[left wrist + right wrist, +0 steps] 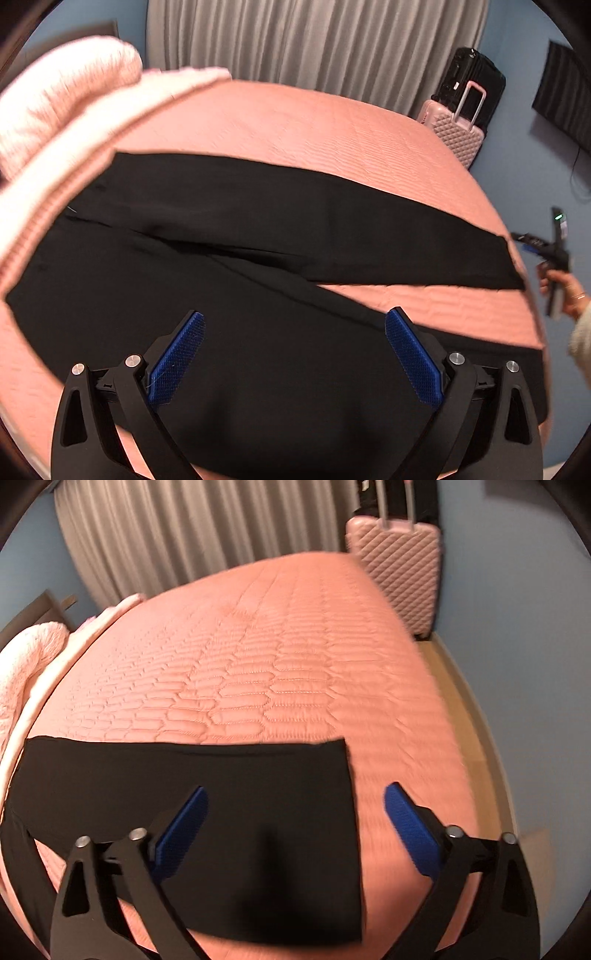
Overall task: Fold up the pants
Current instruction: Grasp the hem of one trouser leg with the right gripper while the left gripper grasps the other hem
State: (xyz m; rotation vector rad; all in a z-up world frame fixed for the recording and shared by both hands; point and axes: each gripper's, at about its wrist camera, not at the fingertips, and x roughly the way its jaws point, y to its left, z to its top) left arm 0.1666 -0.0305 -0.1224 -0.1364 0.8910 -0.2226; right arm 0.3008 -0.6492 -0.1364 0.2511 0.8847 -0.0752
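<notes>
Black pants lie spread flat on a pink quilted bed, waist at the left and both legs running right with a gap between them. My left gripper hovers open over the near leg, nothing between its blue pads. In the right wrist view one leg's hem end lies on the bed. My right gripper is open above it, straddling the hem's right edge, with its pads off the cloth. The left wrist view also shows the right gripper, held by a hand, beside the far leg's hem.
A fluffy pink blanket is heaped at the bed's left end. A pink suitcase and a black one stand past the far corner, by grey curtains. Wooden floor runs along the bed's right side.
</notes>
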